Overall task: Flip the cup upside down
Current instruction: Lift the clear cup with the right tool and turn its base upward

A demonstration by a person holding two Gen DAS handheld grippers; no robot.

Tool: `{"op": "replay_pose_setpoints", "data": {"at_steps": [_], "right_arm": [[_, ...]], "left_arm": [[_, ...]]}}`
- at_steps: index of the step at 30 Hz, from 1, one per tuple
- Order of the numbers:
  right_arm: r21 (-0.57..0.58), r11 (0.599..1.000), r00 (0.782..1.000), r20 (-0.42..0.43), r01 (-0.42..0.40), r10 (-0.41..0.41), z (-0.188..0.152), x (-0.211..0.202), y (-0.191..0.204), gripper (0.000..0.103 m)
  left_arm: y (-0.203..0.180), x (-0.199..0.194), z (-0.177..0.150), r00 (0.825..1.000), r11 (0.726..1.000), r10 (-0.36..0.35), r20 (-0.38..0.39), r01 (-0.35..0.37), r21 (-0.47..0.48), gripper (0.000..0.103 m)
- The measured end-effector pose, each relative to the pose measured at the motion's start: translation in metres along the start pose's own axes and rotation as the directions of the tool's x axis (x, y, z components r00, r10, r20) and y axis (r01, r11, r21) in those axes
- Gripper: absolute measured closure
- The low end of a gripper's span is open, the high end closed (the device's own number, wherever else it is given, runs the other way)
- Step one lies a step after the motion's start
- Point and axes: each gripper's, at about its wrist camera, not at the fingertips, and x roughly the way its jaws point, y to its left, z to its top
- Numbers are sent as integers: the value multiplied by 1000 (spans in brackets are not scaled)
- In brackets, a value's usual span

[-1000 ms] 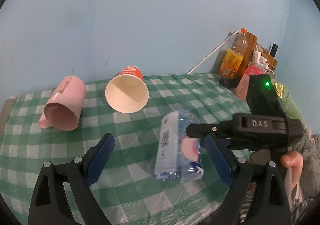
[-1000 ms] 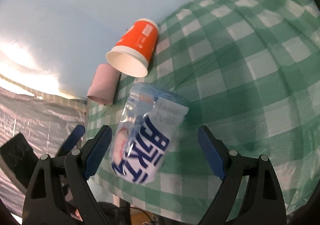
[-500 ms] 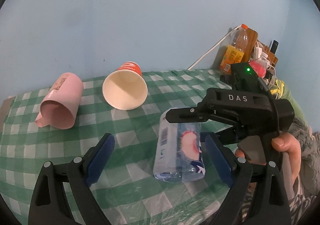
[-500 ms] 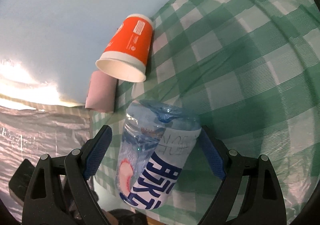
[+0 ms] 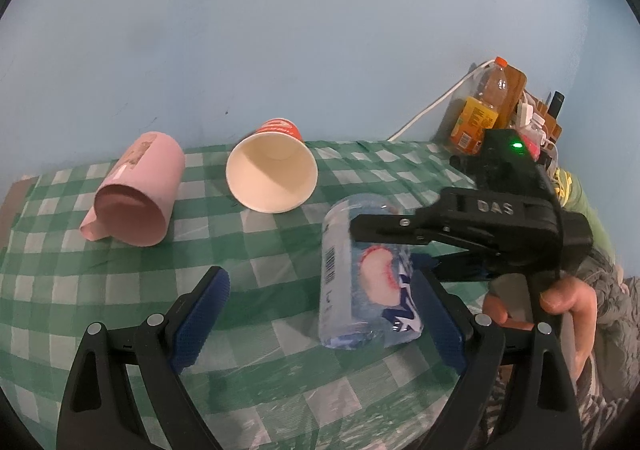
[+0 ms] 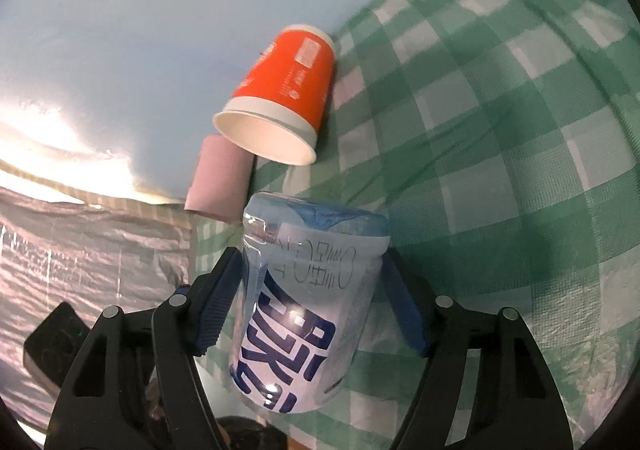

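Observation:
A clear plastic cup [image 5: 366, 270] with blue lettering lies on its side on the green checked tablecloth [image 5: 260, 330]. My right gripper [image 6: 310, 300] straddles the plastic cup [image 6: 308, 306], jaws open, its blue pads [image 6: 218, 302] close to both sides; it shows in the left wrist view [image 5: 384, 246] coming in from the right. My left gripper [image 5: 320, 314] is open and empty, low over the cloth in front of the cup. An orange paper cup [image 5: 272, 174] and a pink mug [image 5: 136, 194] lie on their sides farther back.
Bottles and clutter [image 5: 492, 110] stand at the back right corner by the blue wall, with a white cable. The table's left edge [image 6: 192, 234] drops off beyond the pink mug [image 6: 220, 180] and the orange paper cup [image 6: 284, 90].
My right gripper has moved in around the plastic cup, its jaws narrowing toward its sides. The left gripper has stayed nearly still.

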Motion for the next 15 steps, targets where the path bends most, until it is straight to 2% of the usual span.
{"op": "replay_pose_setpoints", "data": {"at_steps": [4,8,10,12,15], "right_arm": [[-145,988,994,101,54,-40,-8,-16,19,31],[-288,945,969,232,155,-88,-21,-32,38,31],[-357,904,940,319,237,-120,-29,-40,48,31],[-416,849,901,408,326,-146,-38,-44,59,31],[-477,738,819,546,478,-178,-54,-45,75,31]], "left_arm": [[5,-2,-2,1000,1000,1,4,-1,-16,10],[10,-4,-4,1000,1000,1,6,-1,-30,10],[13,-5,-5,1000,999,3,6,-3,-38,10],[15,-5,-5,1000,999,2,5,-2,-47,10],[19,-5,-5,1000,998,2,4,-2,-57,10]]}}
